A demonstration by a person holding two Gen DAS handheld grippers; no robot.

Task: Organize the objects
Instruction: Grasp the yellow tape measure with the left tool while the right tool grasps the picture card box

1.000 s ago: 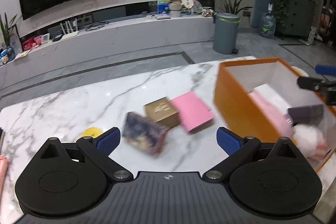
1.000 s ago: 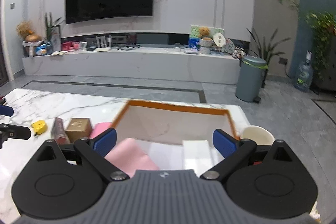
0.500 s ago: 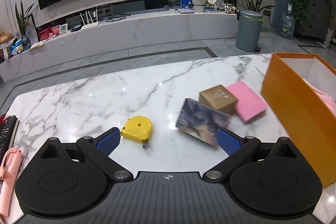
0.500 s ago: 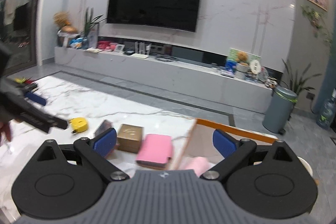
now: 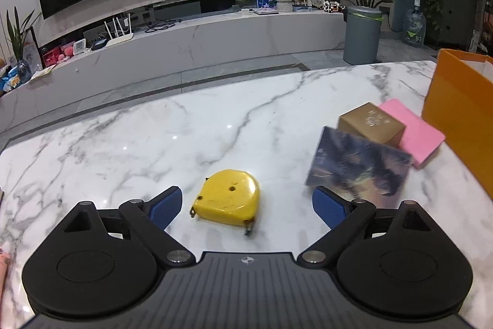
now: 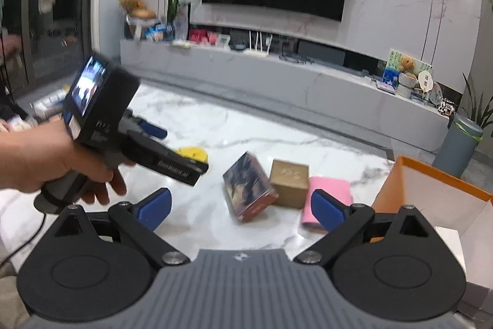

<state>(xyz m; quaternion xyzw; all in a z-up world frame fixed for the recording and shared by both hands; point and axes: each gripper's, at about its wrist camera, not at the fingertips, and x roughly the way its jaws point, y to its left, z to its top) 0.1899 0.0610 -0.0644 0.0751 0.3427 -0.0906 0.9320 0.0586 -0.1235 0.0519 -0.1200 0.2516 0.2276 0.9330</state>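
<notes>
My left gripper (image 5: pixel 246 207) is open, low over the marble table (image 5: pixel 185 125), with a yellow tape measure (image 5: pixel 228 196) lying between its blue fingers, pads apart from it. To its right stand a picture-printed box (image 5: pixel 359 167), a gold box (image 5: pixel 371 125) and a flat pink box (image 5: pixel 413 133), beside an orange box (image 5: pixel 456 119). My right gripper (image 6: pixel 240 208) is open, its jaws closing a little with nothing between them. It hovers short of the picture-printed box (image 6: pixel 248 185), gold box (image 6: pixel 289 182) and pink box (image 6: pixel 328 188). A hand (image 6: pixel 46 162) carries the left gripper over the tape measure (image 6: pixel 192 153).
The orange box (image 6: pixel 431 187) is open-topped at the table's right end, with a white item (image 6: pixel 446 239) inside. A cable (image 6: pixel 27 242) trails off the left table edge. Something pink (image 5: pixel 3 267) lies at the near left. Beyond the table are floor and a TV bench.
Both grippers have swung left, away from the orange box. The left one sank toward the table, bringing the tape measure between its fingers. The right now faces the three small boxes.
</notes>
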